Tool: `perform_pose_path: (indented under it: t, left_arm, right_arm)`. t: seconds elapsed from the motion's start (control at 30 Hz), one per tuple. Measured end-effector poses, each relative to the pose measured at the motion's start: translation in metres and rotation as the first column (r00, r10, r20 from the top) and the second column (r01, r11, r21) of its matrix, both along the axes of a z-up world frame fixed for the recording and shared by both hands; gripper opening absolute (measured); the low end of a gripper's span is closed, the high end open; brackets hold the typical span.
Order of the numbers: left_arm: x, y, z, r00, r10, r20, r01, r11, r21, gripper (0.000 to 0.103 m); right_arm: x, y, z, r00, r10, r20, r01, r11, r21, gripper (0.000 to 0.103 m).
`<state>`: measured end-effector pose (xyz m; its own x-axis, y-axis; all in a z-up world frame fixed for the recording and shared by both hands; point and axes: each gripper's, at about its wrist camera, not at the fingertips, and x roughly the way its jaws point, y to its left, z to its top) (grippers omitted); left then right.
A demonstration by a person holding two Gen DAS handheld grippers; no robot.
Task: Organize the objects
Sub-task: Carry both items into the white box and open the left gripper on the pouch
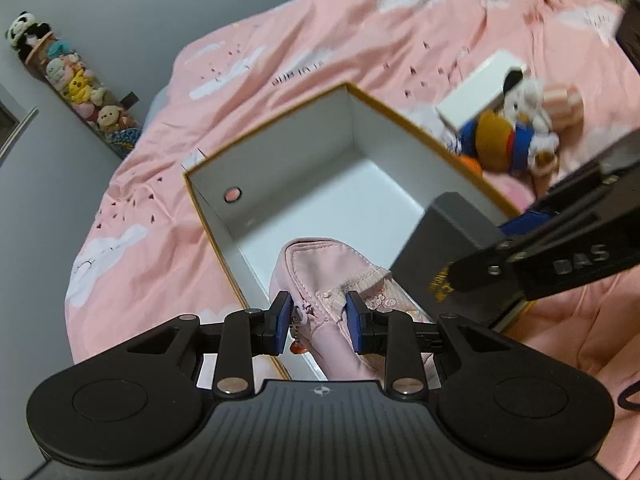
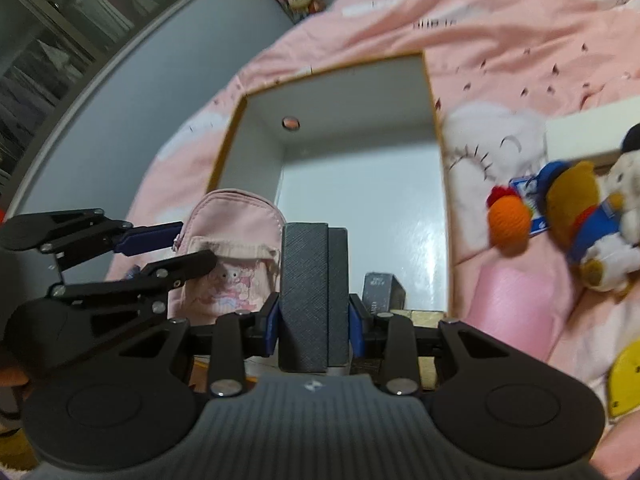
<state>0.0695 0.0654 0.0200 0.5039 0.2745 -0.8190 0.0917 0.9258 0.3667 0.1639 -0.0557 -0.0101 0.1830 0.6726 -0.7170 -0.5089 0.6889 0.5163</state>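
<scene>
An open white cardboard box [image 1: 224, 216] with an orange rim lies on the pink bed; it also shows in the right wrist view [image 2: 438, 128]. My left gripper [image 1: 318, 322] is shut on a pink pouch [image 1: 316, 268], held over the box's near left corner; the pouch also shows in the right wrist view [image 2: 230, 248]. My right gripper [image 2: 314, 320] is shut on a dark grey box [image 2: 312, 288], held over the white box's near edge; that grey box also shows in the left wrist view [image 1: 444, 248].
A plush duck [image 2: 588, 216], an orange knitted ball [image 2: 510, 224], a white pillow [image 2: 488, 160] and a small white carton [image 1: 476, 96] lie right of the box. A small dark box [image 2: 382, 288] sits inside the white box. A tube of plush toys [image 1: 76, 84] stands by the wall.
</scene>
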Motion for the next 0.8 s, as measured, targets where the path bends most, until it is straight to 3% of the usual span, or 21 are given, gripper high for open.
perform_pose_path:
  t: [0.3,0.53,0.8]
  left_arm:
    - [-0.005,-0.006,-0.029,0.988,-0.111,-0.105,0.114,0.993,0.030,0.033]
    - [0.005,0.011,-0.035,0.986,-0.103,-0.128,0.092,0.992,-0.083,0.033]
    - [0.010,0.030,-0.038,0.989,-0.016,-0.148,-0.017,0.976,-0.217,0.035]
  right_arm:
    - [-0.001,0.026,-0.033,0.998,0.018,-0.063,-0.026,0.992,-0.125,0.036]
    - [0.005,0.026,-0.043,0.994,0.026,-0.109,-0.038,0.993,-0.111,0.042]
    - [0.005,0.019,-0.040,0.990,0.042,-0.134,-0.051,0.997,-0.065,0.048]
